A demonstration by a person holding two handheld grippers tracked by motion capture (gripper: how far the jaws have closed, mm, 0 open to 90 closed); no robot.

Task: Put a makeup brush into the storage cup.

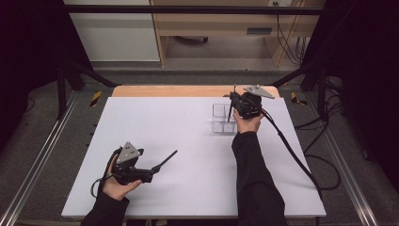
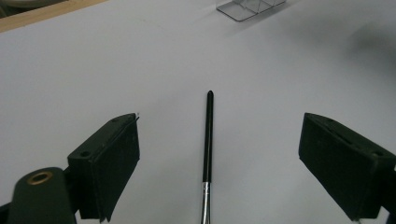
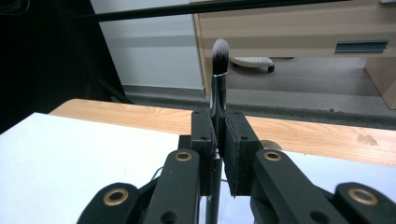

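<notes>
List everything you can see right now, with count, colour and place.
Brush: one, black handle, white-tipped bristles, upright, clamped in right gripper above the organiser.
Brush: one, black handle, silver ferrule, lying on the sheet between the left gripper's open jaws, untouched.
Organiser: one, clear, compartmented, far right of the sheet.
Sheet: one, white, covering the table.
Table: one, wood, edge showing beyond the sheet.
Left gripper: black, near left, jaws open.
Right gripper: black, jaws shut on brush.

White table point(image 1: 188, 141), clear organizer point(image 1: 223, 118), black brush point(image 2: 208, 140)
</notes>
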